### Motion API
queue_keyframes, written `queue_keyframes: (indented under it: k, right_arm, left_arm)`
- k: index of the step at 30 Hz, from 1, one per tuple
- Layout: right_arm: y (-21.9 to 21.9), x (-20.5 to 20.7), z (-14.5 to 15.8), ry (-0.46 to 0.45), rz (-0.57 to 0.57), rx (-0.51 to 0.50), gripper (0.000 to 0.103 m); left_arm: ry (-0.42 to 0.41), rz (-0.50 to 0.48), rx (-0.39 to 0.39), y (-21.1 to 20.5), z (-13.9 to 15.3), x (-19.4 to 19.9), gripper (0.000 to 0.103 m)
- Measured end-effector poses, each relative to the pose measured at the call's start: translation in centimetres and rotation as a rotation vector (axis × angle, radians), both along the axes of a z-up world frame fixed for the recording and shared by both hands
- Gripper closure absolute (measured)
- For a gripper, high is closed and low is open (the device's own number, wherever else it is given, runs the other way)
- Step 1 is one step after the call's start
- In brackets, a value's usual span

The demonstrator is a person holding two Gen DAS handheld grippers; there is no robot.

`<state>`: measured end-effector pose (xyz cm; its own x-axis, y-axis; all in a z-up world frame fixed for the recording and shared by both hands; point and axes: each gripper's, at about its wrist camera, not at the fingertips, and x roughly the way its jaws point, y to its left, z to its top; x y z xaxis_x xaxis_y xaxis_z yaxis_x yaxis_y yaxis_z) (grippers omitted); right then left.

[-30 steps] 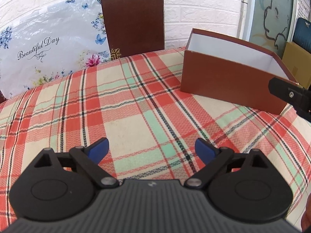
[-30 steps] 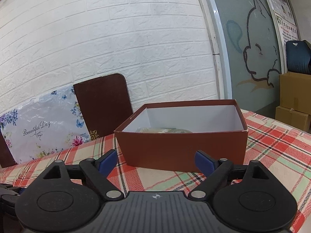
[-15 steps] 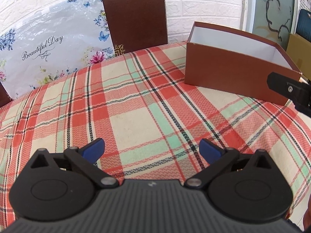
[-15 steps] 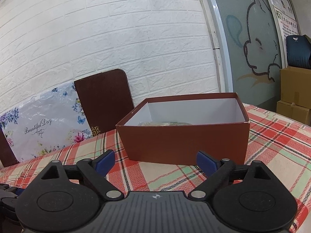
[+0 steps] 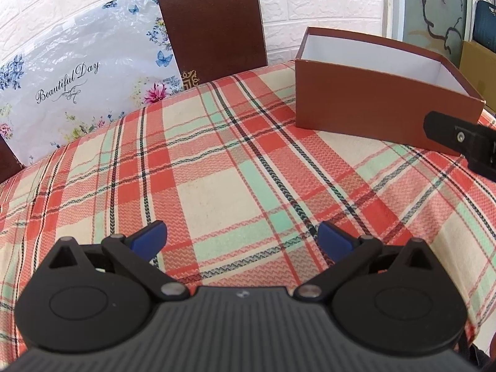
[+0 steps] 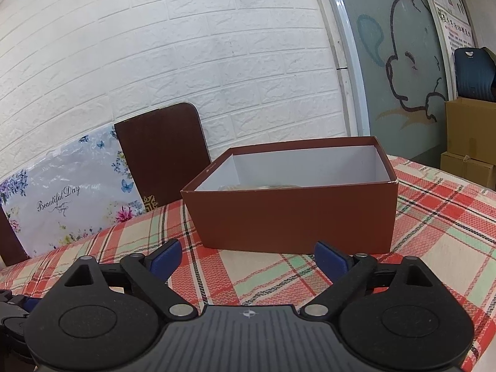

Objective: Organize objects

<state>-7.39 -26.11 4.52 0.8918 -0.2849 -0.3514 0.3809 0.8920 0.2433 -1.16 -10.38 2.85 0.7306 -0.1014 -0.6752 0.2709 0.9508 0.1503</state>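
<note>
both grippers, left point(image 5: 242, 238) and right point(image 6: 248, 258), hover with fingers spread and empty before the box point(image 6: 291, 214) on the bench point(image 5: 217, 186); reaching blindly inside risks snagging its near wall and shoving it.

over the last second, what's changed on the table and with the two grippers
The left gripper has just been opening a little wider, with nothing between its blue pads, only the plaid tablecloth below. Nothing was picked up or let go. The right gripper stays open and empty, facing the brown box, which has not moved; something pale inside it barely shows over the rim.
</note>
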Motion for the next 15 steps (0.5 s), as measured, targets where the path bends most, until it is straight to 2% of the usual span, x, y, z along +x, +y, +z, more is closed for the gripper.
queue_keyframes:
  k: [4, 11, 15]
  right_arm:
    - [0.0, 0.0, -0.1, 0.000, -0.003, 0.001, 0.010]
    - [0.2, -0.2, 0.2, -0.016, -0.008, -0.025, 0.009]
    - [0.5, -0.2, 0.3, -0.019, -0.005, -0.039, 0.009]
  left_arm:
    - [-0.019, 0.009, -0.004, 0.1, 0.3, -0.2, 0.000]
    - [-0.141, 0.076, -0.026, 1.0, 1.6, -0.4, 0.000]
    - [-0.176, 0.073, -0.027, 1.0, 2.2, -0.2, 0.000]
